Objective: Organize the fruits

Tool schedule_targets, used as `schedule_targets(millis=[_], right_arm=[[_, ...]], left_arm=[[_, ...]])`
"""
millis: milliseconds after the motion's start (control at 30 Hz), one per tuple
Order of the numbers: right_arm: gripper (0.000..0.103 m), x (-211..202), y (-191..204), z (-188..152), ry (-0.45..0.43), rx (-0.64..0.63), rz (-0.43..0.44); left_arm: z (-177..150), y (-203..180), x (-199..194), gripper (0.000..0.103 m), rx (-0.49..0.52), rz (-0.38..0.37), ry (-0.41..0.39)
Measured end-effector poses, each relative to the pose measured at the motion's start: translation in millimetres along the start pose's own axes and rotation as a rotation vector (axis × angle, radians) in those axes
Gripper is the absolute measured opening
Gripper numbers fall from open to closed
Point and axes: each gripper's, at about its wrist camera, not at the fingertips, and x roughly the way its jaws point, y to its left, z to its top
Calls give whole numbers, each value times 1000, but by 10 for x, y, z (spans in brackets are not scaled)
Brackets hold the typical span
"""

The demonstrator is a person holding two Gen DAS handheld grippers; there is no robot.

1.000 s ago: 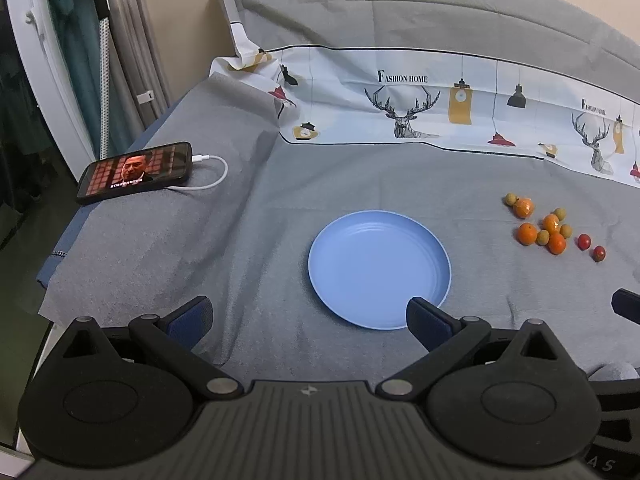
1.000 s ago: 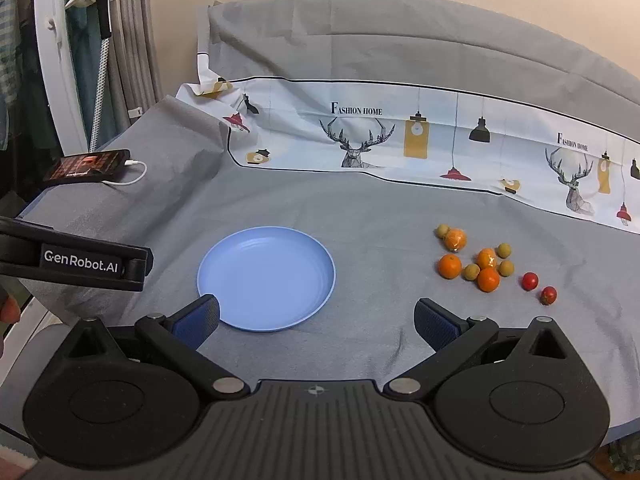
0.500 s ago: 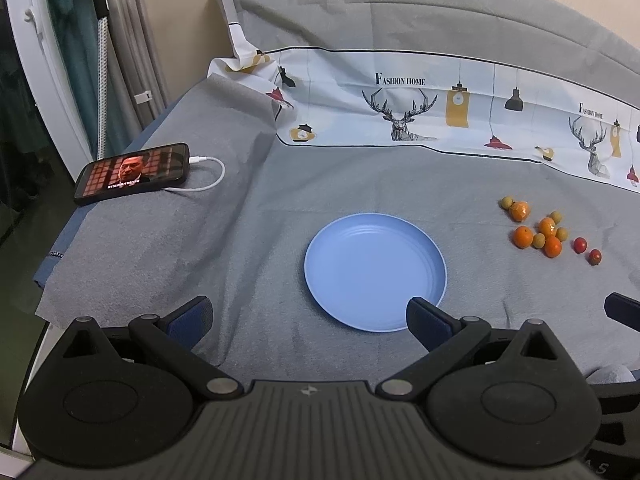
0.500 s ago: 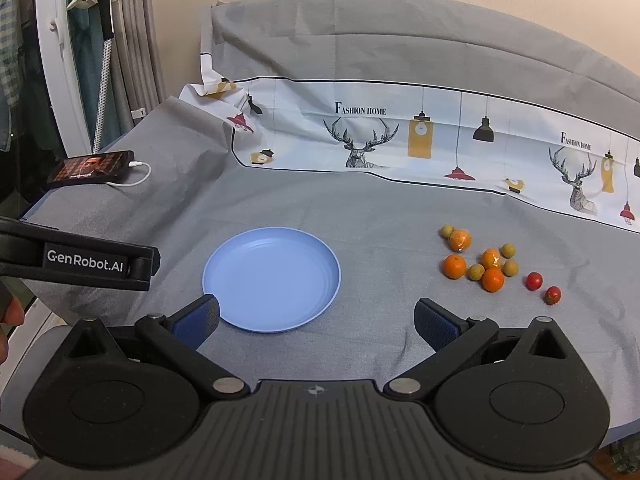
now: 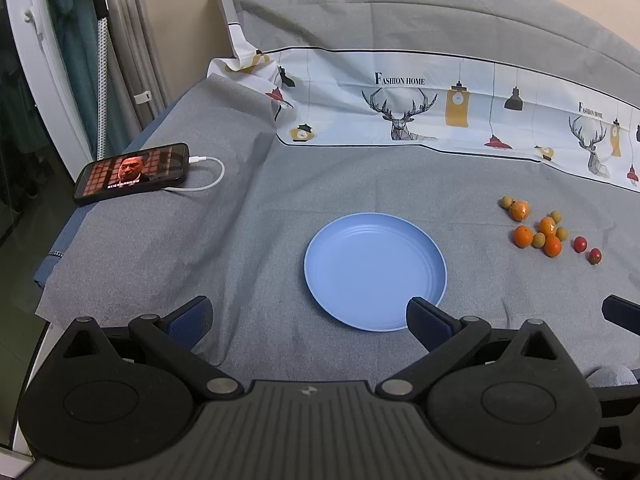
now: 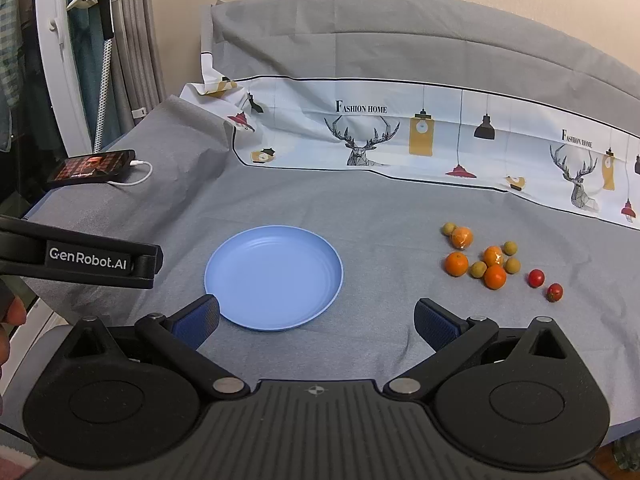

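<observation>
Left tongs point(image 5: 308, 314): yours are spread wide and released, nothing in them, hovering over the near edge of the grey cloth point(image 5: 224, 248). The right pad sits in front of the plate's near rim.
Right tongs point(image 6: 316, 320): same deal, wide open with nothing between the pads, low at the near edge, with the left pad overlapping the plate's near-left rim in the right wrist view.
Blue plate point(image 6: 276, 276): sits flat on the cloth just beyond both tongs, no fruit on it yet.
Fruit pile point(image 6: 486, 260): well off to the right of the plate, lying on the cloth. You've got four small oranges mixed with little yellow-green round ones, all bunched close, some touching.
Red cherry tomatoes point(image 6: 536, 278): two of them, just right of the pile, slightly apart from each other.
Phone point(image 5: 132, 172): far left on the cloth, screen lit, a white cable point(image 5: 208, 178) plugged in.
Patterned sheet point(image 5: 460, 116): white band with deer and lamp prints, lying across the back.
</observation>
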Motion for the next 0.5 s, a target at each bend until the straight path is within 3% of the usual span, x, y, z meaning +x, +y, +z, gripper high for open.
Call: schedule_targets(millis=[500], right_arm=[[103,8,0,3,4,-4,0]], left_arm=[[-1,12,13,103,-6,-8,4]])
